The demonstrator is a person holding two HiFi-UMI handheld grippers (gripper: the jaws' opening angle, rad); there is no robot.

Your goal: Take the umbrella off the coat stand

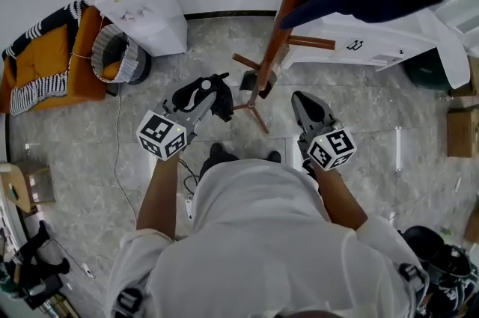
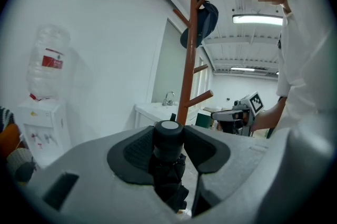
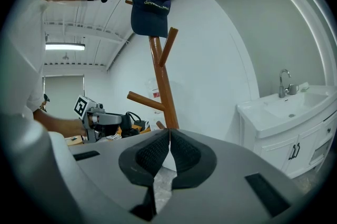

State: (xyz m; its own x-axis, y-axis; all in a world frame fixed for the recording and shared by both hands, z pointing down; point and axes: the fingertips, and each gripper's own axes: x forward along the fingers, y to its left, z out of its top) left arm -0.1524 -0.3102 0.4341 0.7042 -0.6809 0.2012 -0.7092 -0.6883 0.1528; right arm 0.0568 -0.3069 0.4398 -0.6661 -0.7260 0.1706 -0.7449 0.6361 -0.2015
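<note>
Pinching the umbrella between its fingers, the left gripper holds it seemingly clear of the coat stand, while the right gripper idles with fingers pressed together.

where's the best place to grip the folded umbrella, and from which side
Its stubby round handle, from the side with the claw level. The umbrella hangs upright, the handle looks rigid and cylindrical, the fabric below loose; the left claw holds it so.
</note>
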